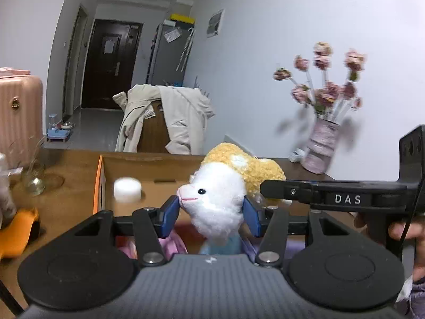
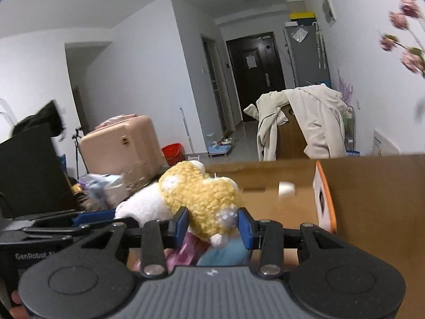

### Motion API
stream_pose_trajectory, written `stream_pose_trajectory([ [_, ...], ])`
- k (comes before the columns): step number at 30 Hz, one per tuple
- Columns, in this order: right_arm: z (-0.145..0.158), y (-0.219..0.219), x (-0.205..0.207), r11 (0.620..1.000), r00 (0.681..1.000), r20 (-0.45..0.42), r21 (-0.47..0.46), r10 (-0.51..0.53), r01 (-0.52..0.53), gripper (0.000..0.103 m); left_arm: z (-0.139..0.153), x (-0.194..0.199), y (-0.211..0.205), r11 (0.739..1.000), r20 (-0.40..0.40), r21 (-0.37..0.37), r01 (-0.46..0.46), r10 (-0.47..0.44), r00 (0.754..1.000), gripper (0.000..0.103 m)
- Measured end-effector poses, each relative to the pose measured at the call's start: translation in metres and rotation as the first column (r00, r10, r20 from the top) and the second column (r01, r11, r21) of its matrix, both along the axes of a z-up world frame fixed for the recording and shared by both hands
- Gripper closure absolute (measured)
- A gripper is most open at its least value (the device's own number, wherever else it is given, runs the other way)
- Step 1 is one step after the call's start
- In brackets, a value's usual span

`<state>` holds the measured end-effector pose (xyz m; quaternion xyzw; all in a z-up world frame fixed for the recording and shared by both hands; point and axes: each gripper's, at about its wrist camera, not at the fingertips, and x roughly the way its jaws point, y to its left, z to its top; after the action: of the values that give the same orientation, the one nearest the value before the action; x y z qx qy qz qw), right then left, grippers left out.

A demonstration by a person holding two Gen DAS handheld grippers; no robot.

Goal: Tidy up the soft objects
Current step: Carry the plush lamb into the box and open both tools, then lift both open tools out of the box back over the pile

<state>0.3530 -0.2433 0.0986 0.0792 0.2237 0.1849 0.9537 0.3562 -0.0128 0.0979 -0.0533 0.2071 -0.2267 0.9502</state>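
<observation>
Two grippers pinch one plush sheep (image 1: 217, 199) above the cardboard box (image 1: 159, 170).
Left gripper (image 1: 211, 211) clamps its white head, right gripper (image 2: 211, 226) its yellow fleece; the box's rim lies at twelve o'clock; "DAS" marks the right gripper's finger.

The plush (image 1: 217, 202) has a white face, black eye, pink mouth and curly yellow wool. Both tools (image 1: 211, 216) (image 2: 211, 228) are black with blue pads. The box (image 1: 148, 175) is brown with an orange edge. The suitcase (image 2: 119, 143) is pink, the vase (image 1: 321, 146) pale pink, the tabletop (image 1: 71, 186) brown.
</observation>
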Motion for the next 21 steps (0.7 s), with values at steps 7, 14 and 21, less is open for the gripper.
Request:
stream_pose_trajectory([
  [7, -0.015, 0.000, 0.175, 0.999, 0.968, -0.247, -0.017, 0.042, -0.047, 0.063, -0.028, 0.124, -0.020, 0.993, -0.124, 0.054, -0.107, 0.113, 0.986, 0.051],
  [14, -0.068, 0.032, 0.265, 0.992, 0.935, -0.355, -0.112, 0.009, -0.052, 0.066, -0.068, 0.187, -0.023, 0.984, -0.271, 0.118, -0.136, 0.164, 0.948, 0.047],
  [21, -0.077, 0.037, 0.268, 0.991, 0.936, -0.351, -0.131, -0.010, -0.038, 0.037, -0.073, 0.181, -0.022, 0.985, -0.244, 0.153, -0.085, 0.121, 0.962, 0.030],
])
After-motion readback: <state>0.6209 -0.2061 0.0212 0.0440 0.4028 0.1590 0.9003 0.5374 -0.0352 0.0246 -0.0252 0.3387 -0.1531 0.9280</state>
